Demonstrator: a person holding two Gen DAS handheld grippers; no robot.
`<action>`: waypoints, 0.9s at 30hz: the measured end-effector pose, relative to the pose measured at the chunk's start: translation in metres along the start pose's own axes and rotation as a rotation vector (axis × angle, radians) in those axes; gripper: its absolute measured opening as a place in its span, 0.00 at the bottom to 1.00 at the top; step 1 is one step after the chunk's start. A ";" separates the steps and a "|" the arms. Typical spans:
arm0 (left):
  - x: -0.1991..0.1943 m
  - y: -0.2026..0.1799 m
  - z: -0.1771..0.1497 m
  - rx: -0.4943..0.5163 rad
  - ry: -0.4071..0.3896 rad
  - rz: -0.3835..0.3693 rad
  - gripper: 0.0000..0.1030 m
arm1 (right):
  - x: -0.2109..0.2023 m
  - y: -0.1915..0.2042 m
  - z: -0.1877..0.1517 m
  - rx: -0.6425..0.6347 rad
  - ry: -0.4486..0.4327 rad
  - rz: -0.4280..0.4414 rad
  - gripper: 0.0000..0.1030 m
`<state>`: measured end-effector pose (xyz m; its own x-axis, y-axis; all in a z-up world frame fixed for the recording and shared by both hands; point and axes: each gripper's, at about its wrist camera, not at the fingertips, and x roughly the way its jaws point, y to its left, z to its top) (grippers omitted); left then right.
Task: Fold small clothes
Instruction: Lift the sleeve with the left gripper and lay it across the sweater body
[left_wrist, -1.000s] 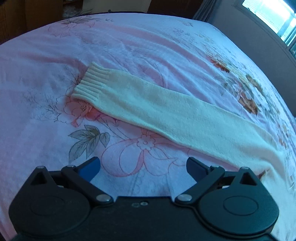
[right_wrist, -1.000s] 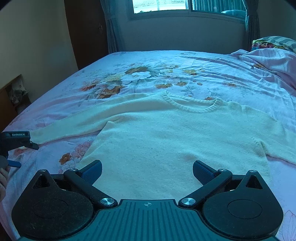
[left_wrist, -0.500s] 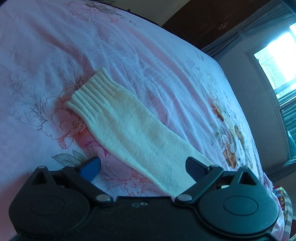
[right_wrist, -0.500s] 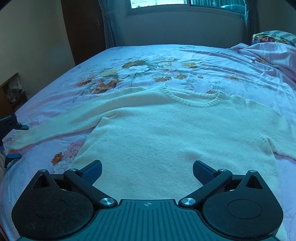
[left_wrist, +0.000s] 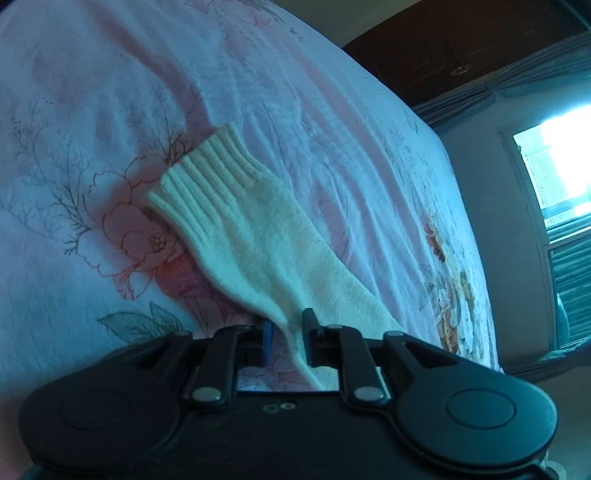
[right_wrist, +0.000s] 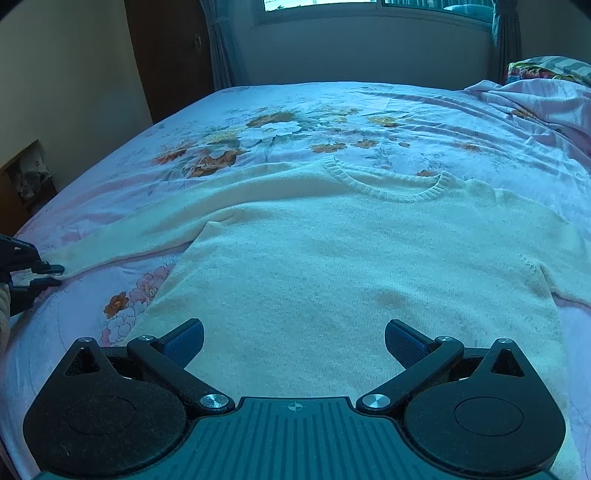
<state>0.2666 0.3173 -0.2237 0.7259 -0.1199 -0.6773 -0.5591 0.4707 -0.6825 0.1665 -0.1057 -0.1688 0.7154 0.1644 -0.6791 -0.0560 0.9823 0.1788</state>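
1. My left gripper (left_wrist: 287, 341) sits low over the bedsheet (left_wrist: 92, 110), tilted, its fingers pinched narrow on the sleeve (left_wrist: 258, 236) of the cream sweater (right_wrist: 351, 266).
2. The ribbed cuff (left_wrist: 207, 177) lies flat on the sheet ahead of the pinch.
3. My right gripper (right_wrist: 293, 343) hovers level above the sweater's lower body, fingers spread wide, holding nothing.
4. The sweater lies spread face up on the bed, neckline (right_wrist: 388, 184) toward the window (right_wrist: 369, 3).
5. The hem is hidden under the right gripper's body, and the right sleeve runs out of frame.
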 end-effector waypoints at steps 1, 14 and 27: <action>0.002 -0.001 0.001 0.004 -0.011 -0.002 0.22 | 0.000 0.000 0.000 -0.002 0.000 -0.001 1.00; 0.000 -0.080 0.000 0.306 -0.117 0.057 0.01 | 0.010 -0.009 -0.002 0.007 0.013 -0.003 1.00; -0.001 -0.299 -0.222 1.041 0.237 -0.400 0.03 | 0.000 -0.058 -0.004 0.119 -0.015 -0.037 1.00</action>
<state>0.3440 -0.0169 -0.0796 0.6212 -0.5348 -0.5728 0.3796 0.8448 -0.3771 0.1669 -0.1620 -0.1822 0.7257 0.1256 -0.6764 0.0533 0.9700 0.2373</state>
